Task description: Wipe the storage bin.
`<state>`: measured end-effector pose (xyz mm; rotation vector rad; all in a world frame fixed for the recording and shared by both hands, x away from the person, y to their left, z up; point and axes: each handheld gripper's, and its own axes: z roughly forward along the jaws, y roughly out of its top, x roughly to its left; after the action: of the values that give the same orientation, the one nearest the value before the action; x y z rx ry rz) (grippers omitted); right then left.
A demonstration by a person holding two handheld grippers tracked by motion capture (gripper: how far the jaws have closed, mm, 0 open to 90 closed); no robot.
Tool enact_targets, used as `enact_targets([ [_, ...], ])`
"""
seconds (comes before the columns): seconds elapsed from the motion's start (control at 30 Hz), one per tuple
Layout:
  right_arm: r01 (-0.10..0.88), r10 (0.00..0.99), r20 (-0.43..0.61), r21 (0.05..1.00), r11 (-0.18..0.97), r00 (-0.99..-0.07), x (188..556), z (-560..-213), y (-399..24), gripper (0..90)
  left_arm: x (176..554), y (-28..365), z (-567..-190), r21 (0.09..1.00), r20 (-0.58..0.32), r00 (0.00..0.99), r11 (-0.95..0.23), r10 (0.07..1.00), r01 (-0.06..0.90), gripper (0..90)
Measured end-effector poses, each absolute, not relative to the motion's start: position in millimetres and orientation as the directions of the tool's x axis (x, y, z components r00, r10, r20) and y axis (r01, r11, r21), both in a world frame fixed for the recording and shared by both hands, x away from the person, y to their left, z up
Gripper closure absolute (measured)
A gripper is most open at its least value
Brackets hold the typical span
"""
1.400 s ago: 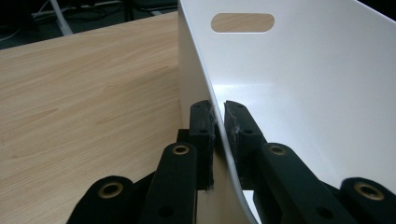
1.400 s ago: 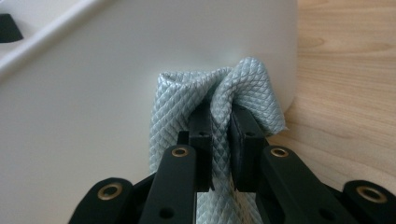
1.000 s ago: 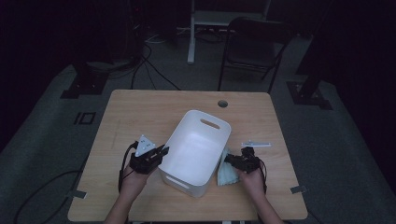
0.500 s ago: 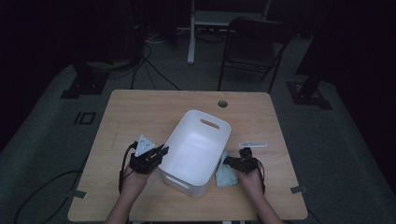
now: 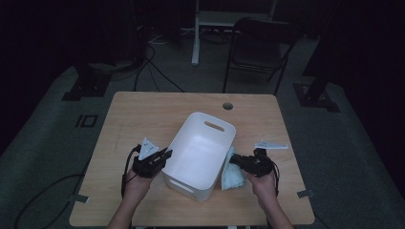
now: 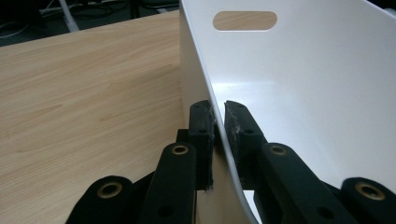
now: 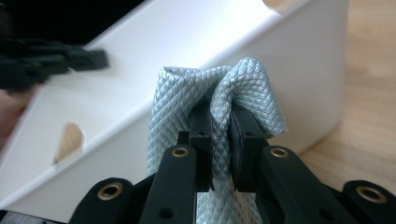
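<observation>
Left gripper view: left hand-held gripper (image 6: 218, 122) clamped on thin rim of smooth white bin (image 6: 303, 93); bare wood tabletop (image 6: 84, 84) beside. Right hand-held gripper (image 7: 220, 122) pinches quilted pale-blue cloth (image 7: 243, 81), bunched against bin's outer wall. White strip (image 5: 271, 145) lies near right hand (image 5: 262, 183).

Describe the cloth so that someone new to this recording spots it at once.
On the wooden table, find the white bin at the centre. Against its right wall hangs a pale blue cloth, pinched in the right gripper. Its quilted diamond weave sets it apart from the smooth plastic.
</observation>
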<state>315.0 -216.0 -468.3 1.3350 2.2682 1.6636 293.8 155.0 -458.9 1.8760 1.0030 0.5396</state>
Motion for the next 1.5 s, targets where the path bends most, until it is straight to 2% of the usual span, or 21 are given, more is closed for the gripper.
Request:
enact_targets([
  [0.3,0.587,0.687,0.371,0.804,0.100,-0.625,312,-473,-208,81.2,294,155,-459,0.872,-0.037,0.590,-0.263,0.806,0.413,81.8],
  [1.27,0.678,0.729,0.397,0.724,0.125,-0.558,332,-515,-210,81.4,294,154,-459,0.872,-0.035,0.591,-0.264,0.806,0.412,81.6],
  [1.5,0.715,0.759,0.377,0.681,0.161,-0.530,341,-537,-206,81.4,294,154,-459,0.872,-0.033,0.590,-0.265,0.807,0.411,81.7],
])
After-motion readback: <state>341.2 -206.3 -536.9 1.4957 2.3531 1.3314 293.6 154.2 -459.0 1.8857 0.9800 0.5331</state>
